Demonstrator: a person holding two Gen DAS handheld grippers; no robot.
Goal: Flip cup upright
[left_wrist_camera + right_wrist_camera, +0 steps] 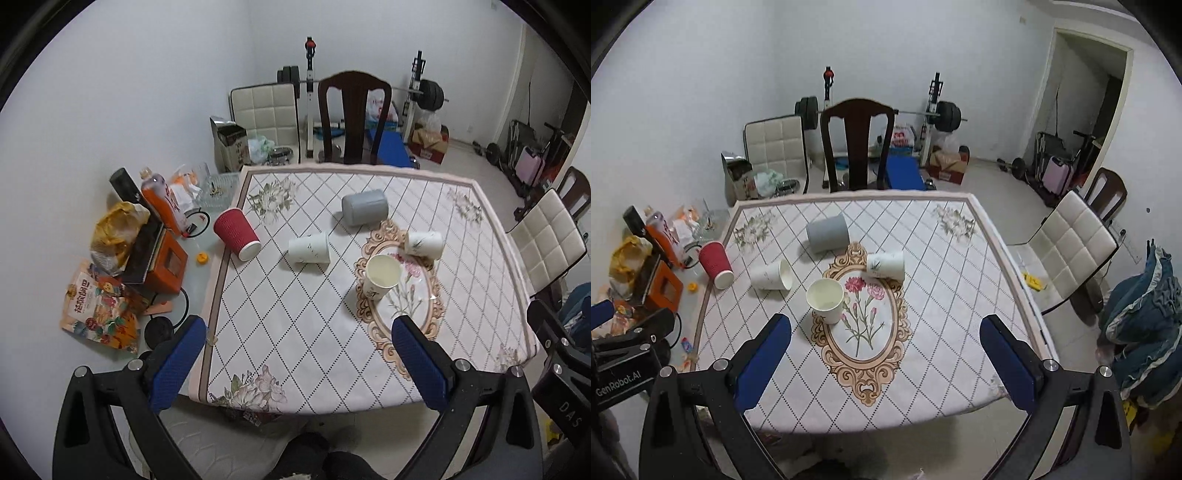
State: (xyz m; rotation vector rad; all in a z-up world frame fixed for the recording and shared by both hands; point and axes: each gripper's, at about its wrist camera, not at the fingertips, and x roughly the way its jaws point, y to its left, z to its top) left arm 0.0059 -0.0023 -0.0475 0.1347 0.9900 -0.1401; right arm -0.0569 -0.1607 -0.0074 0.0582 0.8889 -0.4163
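Several cups sit on the patterned tablecloth [923, 332]. One white paper cup [382, 277] [825, 301] stands upright near the oval flower motif. A red ribbed cup [236, 234] [716, 264], a white cup [309, 248] [771, 275], another white cup [424, 243] [885, 264] and a grey cup [364, 207] [827, 233] all lie on their sides. My left gripper [299, 332] is open and empty above the table's near edge. My right gripper [886, 330] is open and empty, held high near the front edge.
Snack bags [98, 314], an orange box [164, 264], a bottle [162, 201] and a yellow cap [201, 257] crowd the glass strip left of the cloth. A dark wooden chair [857, 147] stands behind the table, a white padded chair [1071, 243] at right.
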